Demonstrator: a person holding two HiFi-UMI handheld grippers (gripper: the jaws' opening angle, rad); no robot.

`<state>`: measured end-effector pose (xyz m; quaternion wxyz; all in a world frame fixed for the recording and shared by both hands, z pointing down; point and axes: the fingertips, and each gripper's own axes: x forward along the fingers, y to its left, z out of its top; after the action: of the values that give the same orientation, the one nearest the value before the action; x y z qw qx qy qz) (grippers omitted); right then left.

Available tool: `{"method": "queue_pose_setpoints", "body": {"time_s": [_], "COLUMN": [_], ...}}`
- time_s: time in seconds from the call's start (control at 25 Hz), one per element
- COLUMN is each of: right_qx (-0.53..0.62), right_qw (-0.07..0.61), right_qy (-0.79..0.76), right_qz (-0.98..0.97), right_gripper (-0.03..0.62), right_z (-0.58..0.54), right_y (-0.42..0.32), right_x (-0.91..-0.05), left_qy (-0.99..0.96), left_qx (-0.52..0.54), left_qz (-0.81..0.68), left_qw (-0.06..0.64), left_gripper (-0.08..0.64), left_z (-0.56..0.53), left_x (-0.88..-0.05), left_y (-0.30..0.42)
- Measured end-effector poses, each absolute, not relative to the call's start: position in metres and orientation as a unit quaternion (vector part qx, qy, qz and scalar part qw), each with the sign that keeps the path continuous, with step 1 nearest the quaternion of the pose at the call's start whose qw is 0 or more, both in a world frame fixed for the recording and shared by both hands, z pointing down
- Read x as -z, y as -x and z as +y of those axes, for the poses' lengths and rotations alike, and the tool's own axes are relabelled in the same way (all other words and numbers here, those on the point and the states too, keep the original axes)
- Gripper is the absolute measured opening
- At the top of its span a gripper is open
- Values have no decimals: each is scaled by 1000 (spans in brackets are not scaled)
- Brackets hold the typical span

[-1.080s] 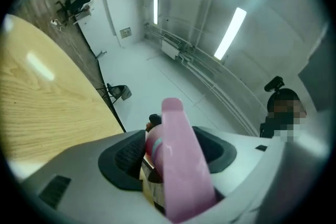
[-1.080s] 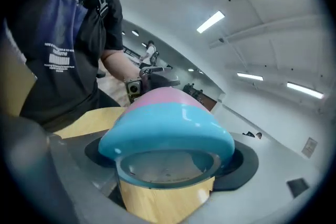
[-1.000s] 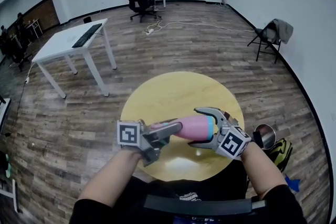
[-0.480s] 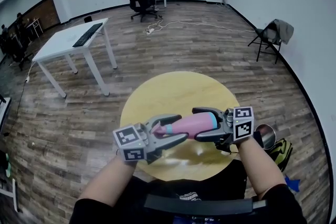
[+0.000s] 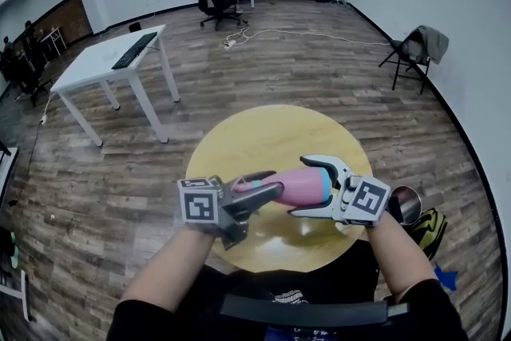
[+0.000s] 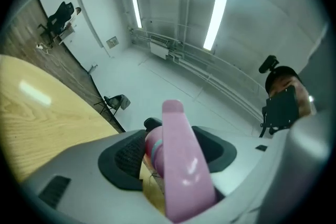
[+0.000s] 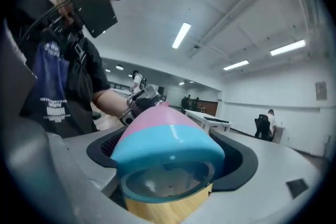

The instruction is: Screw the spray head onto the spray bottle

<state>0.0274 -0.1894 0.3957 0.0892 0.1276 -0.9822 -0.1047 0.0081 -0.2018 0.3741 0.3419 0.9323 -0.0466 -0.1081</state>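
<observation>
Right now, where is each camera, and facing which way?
Head view: from the person's head, down onto the table; both forearms show.
Left gripper view: rides the left hand-held gripper, facing the clamped spray head; person's head shows.
Right gripper view: rides the right hand-held gripper, jaws just closing on the spray bottle; torso shows.
All share the bottle.

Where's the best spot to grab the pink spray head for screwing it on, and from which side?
Take the spray head by its sides, coming end-on along the spray bottle's long axis, as the left gripper does. The bottle lies level above the table, so an end-on grip probably lets a wrist roll turn the head about the thread.
</observation>
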Motion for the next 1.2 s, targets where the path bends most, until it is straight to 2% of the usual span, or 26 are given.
{"method": "queue_pose_setpoints", "body": {"time_s": [0.2, 0.28, 0.36, 0.44, 0.6, 0.72, 0.84, 0.88, 1.08, 1.2], "right_qx": [248, 272, 249, 135, -154, -226, -225, -219, -182, -90], "right_qw": [173, 174, 142, 78, -34, -64, -69, -71, -85, -48], "right_qy": [-168, -173, -168, -155, -108, -81, -55, -54, -73, -85], "right_qz": [-938, -930, -943, -975, -982, -969, -970, -972, -977, -991], "right_gripper": [480, 480, 479, 486, 494, 512, 511, 488, 486, 485], "right_z": [-191, -190, -190, -193, -211, -210, -201, -200, -202, -198], "right_y": [-31, -29, -28, -30, -49, -53, -42, -41, -42, -37], "right_x": [-414, -416, -411, -400, -384, -384, -381, -380, -369, -369], "left_qy": [-906, -900, -903, -925, -976, -985, -991, -991, -984, -972], "left_qx": [104, 105, 102, 85, 58, 76, 69, 68, 85, 99], "left_qz": [-51, -54, -58, -70, -88, -86, -76, -75, -66, -55], "left_qw": [408, 421, 414, 365, 190, 127, 84, 83, 142, 207], "left_gripper": [319, 319, 318, 316, 316, 316, 316, 316, 321, 322], "left_z": [-210, -211, -211, -207, -188, -179, -169, -169, -178, -187], "left_x": [-385, -387, -385, -385, -374, -361, -360, -360, -356, -357], "left_y": [-10, -8, -10, -12, -12, -11, -13, -14, -13, -10]}}
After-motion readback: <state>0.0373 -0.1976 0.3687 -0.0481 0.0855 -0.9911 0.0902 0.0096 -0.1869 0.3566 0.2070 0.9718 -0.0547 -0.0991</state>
